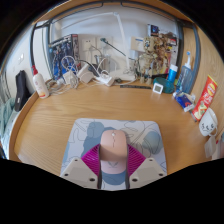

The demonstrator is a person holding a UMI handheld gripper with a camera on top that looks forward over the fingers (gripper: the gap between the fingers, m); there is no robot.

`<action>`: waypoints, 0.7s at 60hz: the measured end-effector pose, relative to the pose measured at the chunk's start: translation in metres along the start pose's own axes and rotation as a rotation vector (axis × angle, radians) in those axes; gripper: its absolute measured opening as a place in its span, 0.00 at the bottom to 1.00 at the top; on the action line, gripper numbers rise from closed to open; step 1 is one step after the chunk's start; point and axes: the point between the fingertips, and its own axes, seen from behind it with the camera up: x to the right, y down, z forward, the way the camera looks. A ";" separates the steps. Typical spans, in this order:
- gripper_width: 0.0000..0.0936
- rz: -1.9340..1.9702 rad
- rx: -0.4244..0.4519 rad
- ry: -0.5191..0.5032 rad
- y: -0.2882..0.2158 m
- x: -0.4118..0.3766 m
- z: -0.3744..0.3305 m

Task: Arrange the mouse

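Both fingers (114,172) closed on mouse (114,148) over mousepad (85,135).

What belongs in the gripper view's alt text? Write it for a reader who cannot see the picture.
A pale pink mouse sits between the gripper's two fingers, on a light patterned mouse pad on a round wooden table. Whether the pink finger pads press on it cannot be told. Clutter lines the table's far edge, with a bicycle beyond.

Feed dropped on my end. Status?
Gripper shut on mouse. Mouse over the mousepad, on the table. Nothing in the way.
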 end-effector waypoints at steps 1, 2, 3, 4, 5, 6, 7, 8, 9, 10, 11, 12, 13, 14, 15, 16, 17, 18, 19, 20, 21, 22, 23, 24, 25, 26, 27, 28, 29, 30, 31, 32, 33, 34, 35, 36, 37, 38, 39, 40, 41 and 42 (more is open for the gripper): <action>0.34 -0.001 0.011 0.002 -0.002 0.000 0.000; 0.36 0.003 0.016 0.002 -0.002 0.000 0.000; 0.36 0.007 0.014 -0.001 -0.001 -0.001 0.000; 0.35 0.011 0.011 -0.003 -0.001 0.000 -0.001; 0.37 0.011 0.013 -0.003 -0.001 -0.001 -0.001; 0.38 0.006 0.012 -0.002 -0.001 0.000 -0.001; 0.39 0.001 0.010 0.000 -0.001 0.000 -0.001; 0.40 -0.002 0.006 0.002 0.000 0.000 0.000; 0.41 -0.005 0.002 0.004 0.001 0.001 0.000; 0.42 -0.005 0.002 0.007 0.001 0.001 0.001; 0.42 -0.005 0.002 0.008 0.001 0.001 0.001; 0.43 -0.001 0.002 0.008 0.001 0.001 0.001; 0.44 0.005 -0.002 0.009 0.001 0.001 0.001; 0.45 0.011 -0.006 0.010 0.002 0.001 0.002; 0.45 0.016 -0.009 0.010 0.001 0.001 0.001; 0.46 0.020 -0.014 0.012 0.002 0.001 0.001; 0.47 0.021 -0.021 0.014 0.002 0.001 0.002; 0.48 0.021 -0.029 0.015 0.003 0.001 0.001; 0.52 0.021 -0.037 0.016 0.003 0.001 0.000; 0.57 0.020 -0.046 0.016 0.004 0.000 -0.001; 0.65 0.017 -0.053 0.014 0.003 0.000 -0.002; 0.69 0.015 -0.055 0.013 0.002 -0.001 -0.004; 0.72 0.014 -0.055 0.012 0.000 -0.001 -0.007; 0.74 0.015 -0.052 0.012 -0.004 -0.001 -0.009; 0.77 0.017 -0.047 0.012 -0.008 -0.002 -0.013; 0.79 0.019 -0.042 0.011 -0.012 -0.003 -0.017; 0.81 0.023 -0.037 0.013 -0.016 -0.003 -0.022; 0.83 0.025 -0.031 0.013 -0.021 -0.003 -0.026; 0.84 0.026 -0.024 0.012 -0.026 -0.003 -0.031; 0.84 0.025 -0.017 0.012 -0.032 -0.003 -0.036; 0.84 0.024 -0.012 0.011 -0.037 -0.003 -0.042; 0.84 0.023 -0.007 0.009 -0.042 -0.003 -0.048; 0.84 0.023 -0.001 0.006 -0.048 -0.002 -0.054; 0.84 0.022 0.008 0.003 -0.055 -0.002 -0.061; 0.84 0.021 0.019 0.000 -0.061 -0.002 -0.067; 0.84 0.021 0.028 -0.001 -0.068 -0.002 -0.073; 0.84 0.022 0.037 -0.001 -0.074 -0.001 -0.079; 0.84 0.023 0.048 0.003 -0.081 0.001 -0.085; 0.84 0.023 0.059 0.004 -0.088 0.003 -0.092; 0.84 0.022 0.070 0.009 -0.094 0.005 -0.098; 0.84 0.019 0.079 0.014 -0.101 0.006 -0.104; 0.84 0.014 0.086 0.015 -0.107 0.009 -0.110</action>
